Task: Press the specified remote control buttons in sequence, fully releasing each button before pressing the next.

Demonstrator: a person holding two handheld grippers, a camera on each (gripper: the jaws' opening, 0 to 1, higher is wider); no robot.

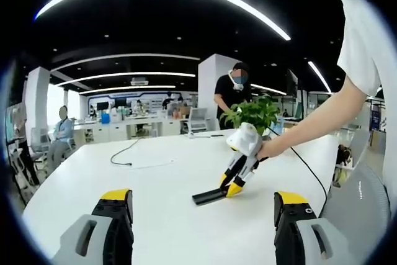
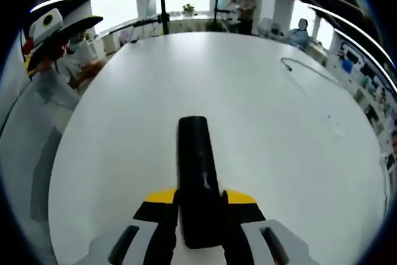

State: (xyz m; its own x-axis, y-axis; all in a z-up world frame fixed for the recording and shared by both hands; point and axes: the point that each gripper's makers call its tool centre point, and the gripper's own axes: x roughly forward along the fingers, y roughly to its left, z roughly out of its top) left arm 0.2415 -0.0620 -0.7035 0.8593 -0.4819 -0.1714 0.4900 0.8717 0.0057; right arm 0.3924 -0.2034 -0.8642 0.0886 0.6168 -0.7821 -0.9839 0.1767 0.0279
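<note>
Black remote control (image 2: 198, 178), long and slim, lies flat on the white bench (image 2: 260, 103), at lower centre of the right gripper view. Right gripper (image 2: 200, 206): yellow-tipped fingers (image 2: 162, 198) closed against both sides of the remote's near end. In the left gripper view the same remote (image 1: 208, 197) sits at centre frame, right gripper (image 1: 232, 188) angled down onto it, a hand (image 1: 268, 149) holding that gripper. Left gripper (image 1: 205, 206): fingers (image 1: 115, 198) spread wide at lower frame, holding nothing, above bare bench (image 1: 93, 178). Potted plant (image 1: 253, 113) behind; black cable (image 1: 124, 155) at centre left.
</note>
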